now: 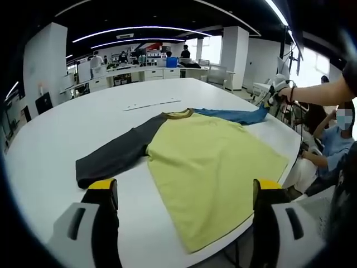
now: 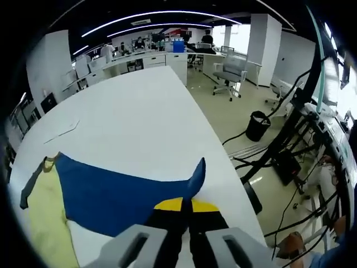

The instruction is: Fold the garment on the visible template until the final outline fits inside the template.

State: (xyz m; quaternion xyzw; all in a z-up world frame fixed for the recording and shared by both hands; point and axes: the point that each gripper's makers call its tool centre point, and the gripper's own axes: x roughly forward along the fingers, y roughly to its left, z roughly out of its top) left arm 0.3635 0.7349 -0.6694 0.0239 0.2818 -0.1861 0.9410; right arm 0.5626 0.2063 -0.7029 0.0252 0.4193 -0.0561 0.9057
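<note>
We judge folding barely begun: the garment [image 1: 206, 162] lies spread on the counter [image 1: 83, 123]; left gripper [image 1: 184, 195] fingers released; right gripper [image 2: 186, 207] fingers clenched on its blue sleeve [image 2: 122, 192] near the counter edge.

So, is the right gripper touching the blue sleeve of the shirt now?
Touching. In the right gripper view, the right gripper has its yellow-tipped jaws closed together on the edge of the blue sleeve, with no gap between them.

Right gripper [image 2: 186, 204] pinches the blue sleeve [image 2: 120, 195] on the white table [image 2: 139, 117]
</note>
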